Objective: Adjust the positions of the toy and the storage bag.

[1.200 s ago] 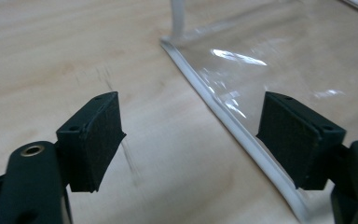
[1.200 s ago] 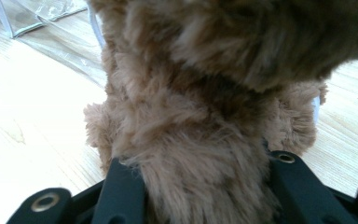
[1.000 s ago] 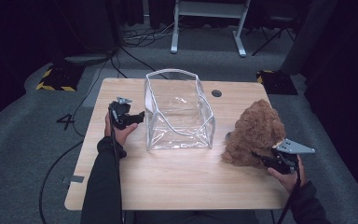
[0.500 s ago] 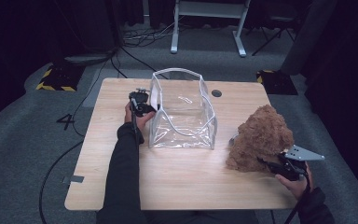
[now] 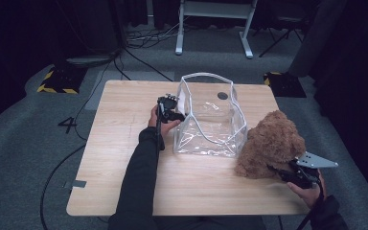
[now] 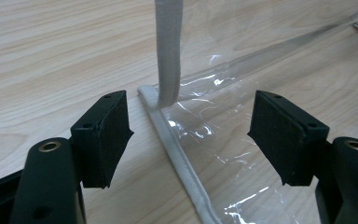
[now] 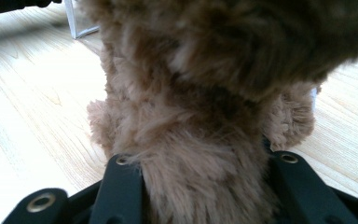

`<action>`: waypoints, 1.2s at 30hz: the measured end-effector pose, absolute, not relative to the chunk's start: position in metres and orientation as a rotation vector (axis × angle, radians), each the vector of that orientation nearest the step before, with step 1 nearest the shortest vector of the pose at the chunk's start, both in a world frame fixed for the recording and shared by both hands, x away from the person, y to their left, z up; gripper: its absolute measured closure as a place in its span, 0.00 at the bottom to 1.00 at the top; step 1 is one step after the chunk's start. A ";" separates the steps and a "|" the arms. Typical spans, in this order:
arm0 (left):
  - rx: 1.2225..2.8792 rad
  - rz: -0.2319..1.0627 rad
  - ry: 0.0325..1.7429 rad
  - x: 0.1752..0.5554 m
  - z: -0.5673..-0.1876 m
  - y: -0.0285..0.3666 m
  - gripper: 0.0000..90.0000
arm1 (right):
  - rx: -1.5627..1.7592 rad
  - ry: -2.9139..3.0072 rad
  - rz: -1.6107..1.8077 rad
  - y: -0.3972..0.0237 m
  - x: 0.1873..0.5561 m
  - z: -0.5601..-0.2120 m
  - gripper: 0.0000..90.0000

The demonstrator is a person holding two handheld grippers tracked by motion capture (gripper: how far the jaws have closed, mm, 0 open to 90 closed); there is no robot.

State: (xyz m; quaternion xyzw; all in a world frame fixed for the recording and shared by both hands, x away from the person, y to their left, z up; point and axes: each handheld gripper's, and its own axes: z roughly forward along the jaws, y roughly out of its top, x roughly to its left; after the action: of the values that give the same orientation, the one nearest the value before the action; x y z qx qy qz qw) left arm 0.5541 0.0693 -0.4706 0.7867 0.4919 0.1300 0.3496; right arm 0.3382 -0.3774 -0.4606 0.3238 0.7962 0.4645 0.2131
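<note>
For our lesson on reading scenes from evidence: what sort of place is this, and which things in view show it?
Probably a lab or studio set up for recording, not a home: a lone wooden table on grey carpet, black drapes behind, cables across the floor and hazard-striped tape beside it.

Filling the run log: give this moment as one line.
left gripper: open, straddling clear bag corner seam | right gripper: shut on brown plush toy | table: wooden

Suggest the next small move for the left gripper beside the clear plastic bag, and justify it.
Probably close the left gripper on the clear plastic bag's white-trimmed corner edge: its jaws stand open either side of it, while the right gripper grips the brown plush toy.
</note>
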 end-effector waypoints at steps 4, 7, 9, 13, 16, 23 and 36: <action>2.041 0.333 1.233 0.544 -0.467 0.075 0.26 | 0.898 2.210 1.293 -0.377 0.339 -0.460 0.68; 2.071 0.371 1.204 0.531 -0.465 0.087 0.25 | 0.899 2.212 1.297 -0.377 0.339 -0.460 0.67; 2.077 0.373 1.194 0.523 -0.465 0.095 0.25 | 0.897 2.213 1.292 -0.377 0.339 -0.460 0.67; 2.075 0.389 1.210 0.504 -0.470 0.111 0.24 | 0.896 2.216 1.285 -0.376 0.339 -0.460 0.66; 2.084 0.408 1.176 0.489 -0.469 0.119 0.23 | 0.902 2.216 1.284 -0.375 0.340 -0.460 0.64; 2.131 0.393 1.082 0.450 -0.468 0.129 0.22 | 0.892 2.213 1.278 -0.375 0.340 -0.460 0.63; 2.215 0.389 0.999 0.391 -0.489 0.138 0.19 | 0.896 2.214 1.272 -0.374 0.340 -0.459 0.59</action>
State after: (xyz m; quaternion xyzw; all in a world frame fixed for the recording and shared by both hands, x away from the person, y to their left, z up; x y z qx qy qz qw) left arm 0.3913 0.1378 -0.4886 0.8486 0.3825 0.1491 0.3338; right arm 0.3400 -0.3745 -0.4588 0.3232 0.7988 0.4591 0.2161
